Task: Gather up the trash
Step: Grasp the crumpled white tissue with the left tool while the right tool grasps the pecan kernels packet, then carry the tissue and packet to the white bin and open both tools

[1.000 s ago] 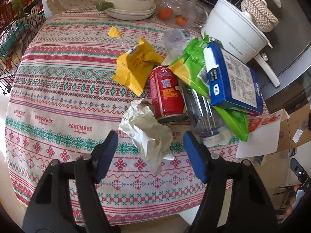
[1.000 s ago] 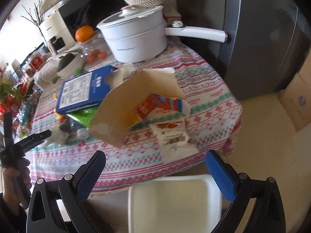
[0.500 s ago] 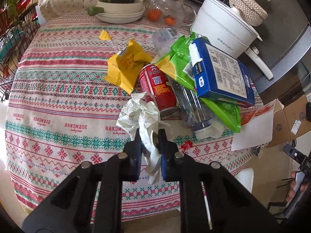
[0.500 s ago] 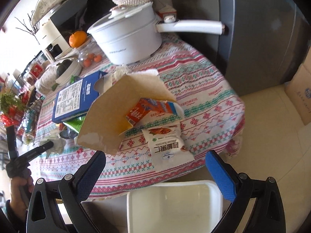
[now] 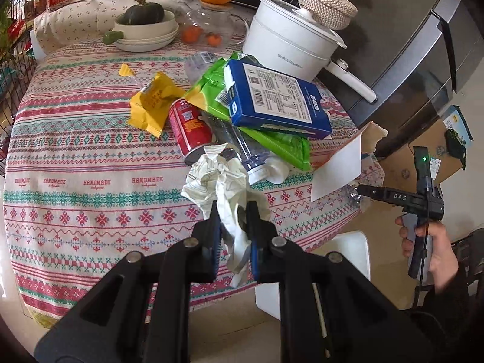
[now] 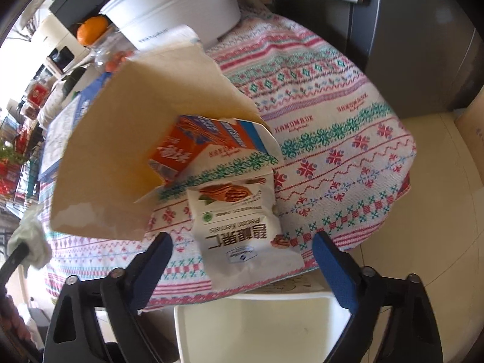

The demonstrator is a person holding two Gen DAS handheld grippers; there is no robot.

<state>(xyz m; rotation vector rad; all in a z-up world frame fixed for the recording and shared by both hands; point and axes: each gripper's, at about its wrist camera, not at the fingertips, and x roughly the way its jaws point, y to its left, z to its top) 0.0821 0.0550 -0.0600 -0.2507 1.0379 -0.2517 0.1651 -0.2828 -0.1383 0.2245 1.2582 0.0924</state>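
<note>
My left gripper (image 5: pixel 233 211) is shut on a crumpled white paper (image 5: pixel 217 181), which hangs just above the patterned tablecloth (image 5: pixel 75 157). Behind it lies a trash heap: a red can (image 5: pixel 189 125), a yellow wrapper (image 5: pixel 152 103), a clear plastic bottle (image 5: pixel 242 148), a green bag (image 5: pixel 281 145) and a blue box (image 5: pixel 278 99). My right gripper (image 6: pixel 242 242) points down over a white snack bag (image 6: pixel 239 227) at the table edge. Its jaws are closing with the bag between them, and the pads stand apart from it. Beside the bag lie an orange-and-blue carton (image 6: pixel 193 145) and a torn brown cardboard (image 6: pixel 121 151).
A white bin (image 6: pixel 257 326) stands on the floor under the table edge, below both grippers. At the back of the table are a white pot (image 5: pixel 290 45) with a long handle, a bowl with a green squash (image 5: pixel 145 15) and a glass jar. Cardboard boxes (image 5: pixel 423 157) sit on the floor.
My left gripper closed on the crumpled paper and lifted it off the cloth. My right gripper sank toward the white snack bag and its jaws narrowed a little.
</note>
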